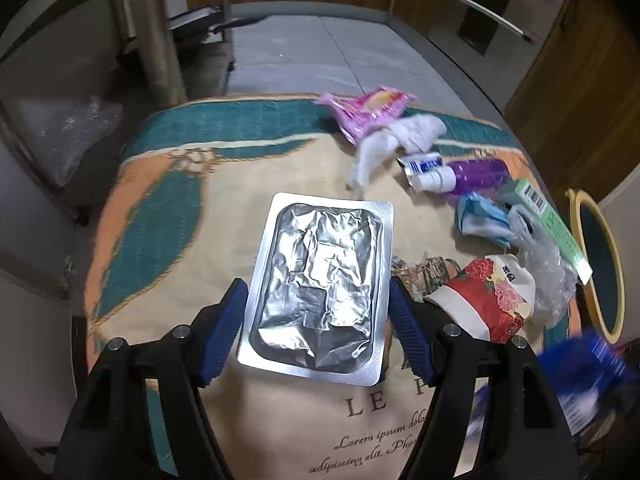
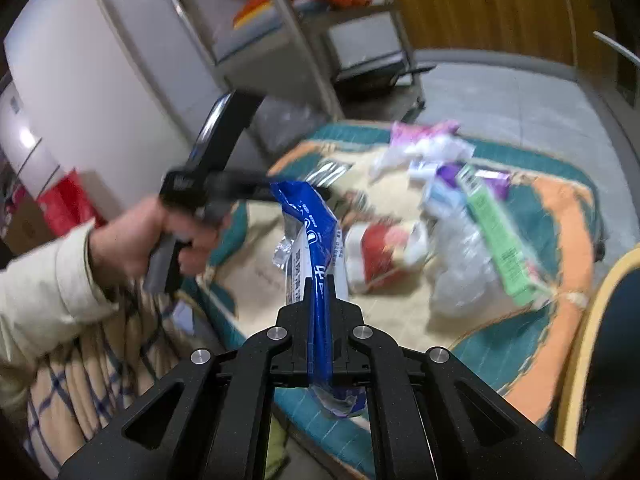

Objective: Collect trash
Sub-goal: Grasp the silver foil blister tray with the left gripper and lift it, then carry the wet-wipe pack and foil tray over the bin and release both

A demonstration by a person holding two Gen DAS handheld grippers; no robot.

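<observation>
Blue wrapper (image 2: 316, 236) pinched in R gripper (image 2: 319, 292)

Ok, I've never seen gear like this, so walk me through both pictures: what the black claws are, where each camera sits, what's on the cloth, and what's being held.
No robot here: a person holds a two-finger gripper in each hand, each with a camera looking along its fingers.

The left view shows the left gripper holding a silver foil blister pack across its width.

The right view shows the right gripper shut on a blue plastic wrapper; the person's hand with the other gripper shows at left.

On the patterned cloth lie a pink wrapper, white tissue, a purple bottle, a green box and a red flowered paper cup.
</observation>
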